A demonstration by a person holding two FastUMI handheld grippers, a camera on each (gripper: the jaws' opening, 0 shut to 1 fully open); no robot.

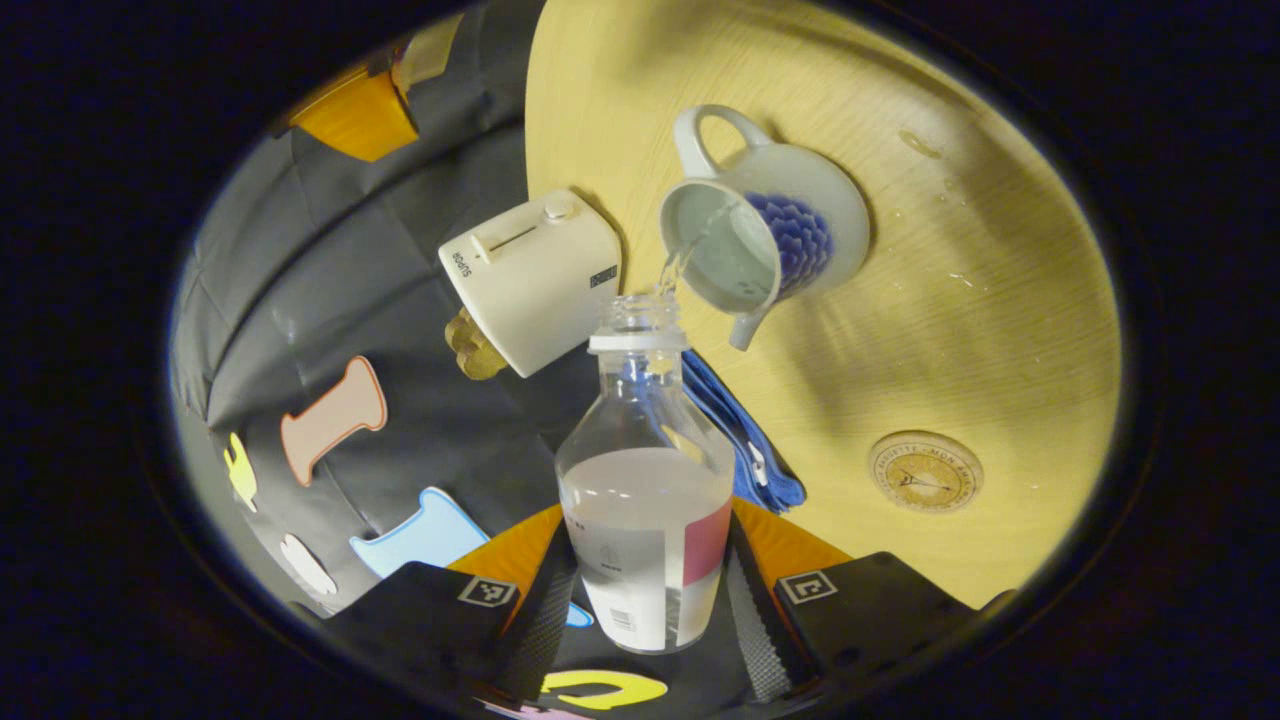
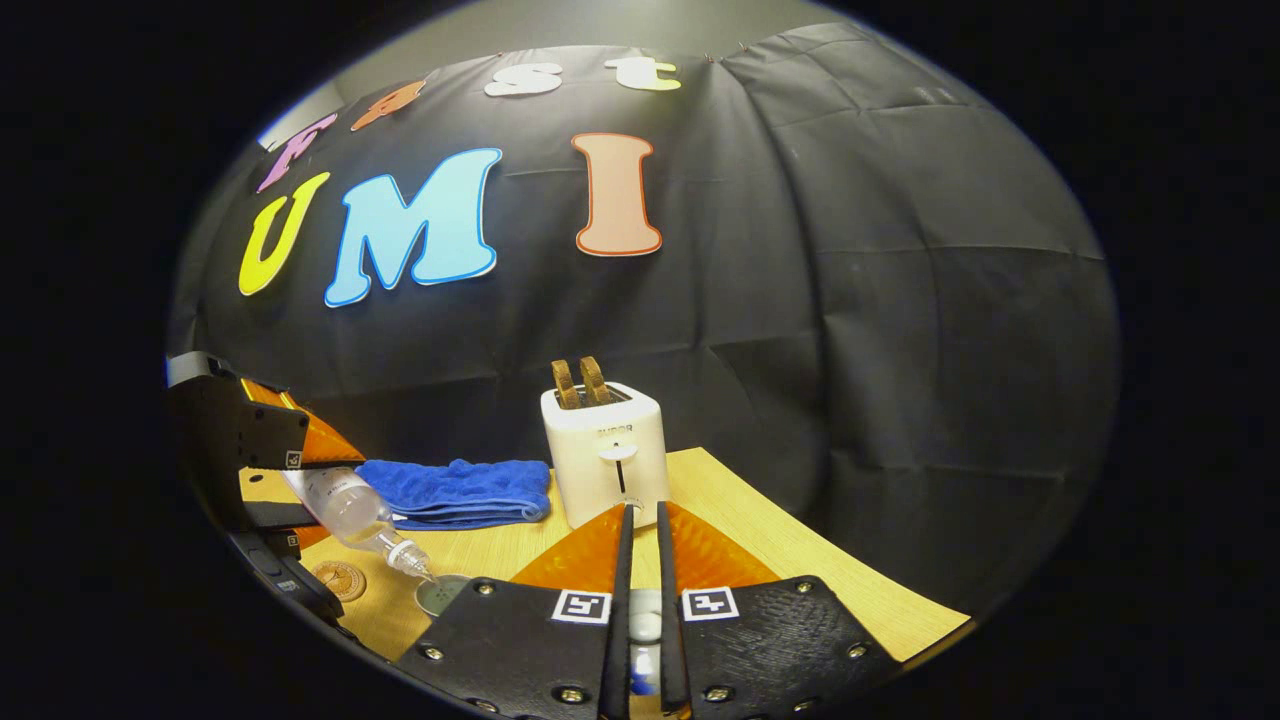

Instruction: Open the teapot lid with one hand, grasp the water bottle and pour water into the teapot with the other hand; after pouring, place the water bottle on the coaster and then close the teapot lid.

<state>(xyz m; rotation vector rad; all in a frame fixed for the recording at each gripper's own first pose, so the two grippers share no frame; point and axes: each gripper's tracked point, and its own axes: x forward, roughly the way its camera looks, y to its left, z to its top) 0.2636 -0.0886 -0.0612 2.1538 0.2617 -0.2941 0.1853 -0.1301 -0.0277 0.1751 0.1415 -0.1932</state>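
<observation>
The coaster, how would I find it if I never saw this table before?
Start at the wooden table. Find the white teapot that the water bottle in the left gripper is pouring into; the coaster lies apart from it on bare wood. It is the only small, flat, round wooden disc, with a printed emblem, unlike the tall toaster or the soft blue towel.

1. Teapot [image 1: 765, 225]: white body, with a blue scale-like pattern on its side.
2. Water bottle [image 1: 645, 480]: clear, white neck ring; label white with a pink-red panel.
3. Coaster [image 1: 924, 472]: pale tan, round, with a dark printed emblem and ring of lettering.
4. Toaster [image 2: 604, 452]: cream-white; two brown slices in its slots.
5. Towel [image 2: 455, 491]: bright blue.
6. Surface [image 1: 1000, 300]: light yellow wood grain.
</observation>
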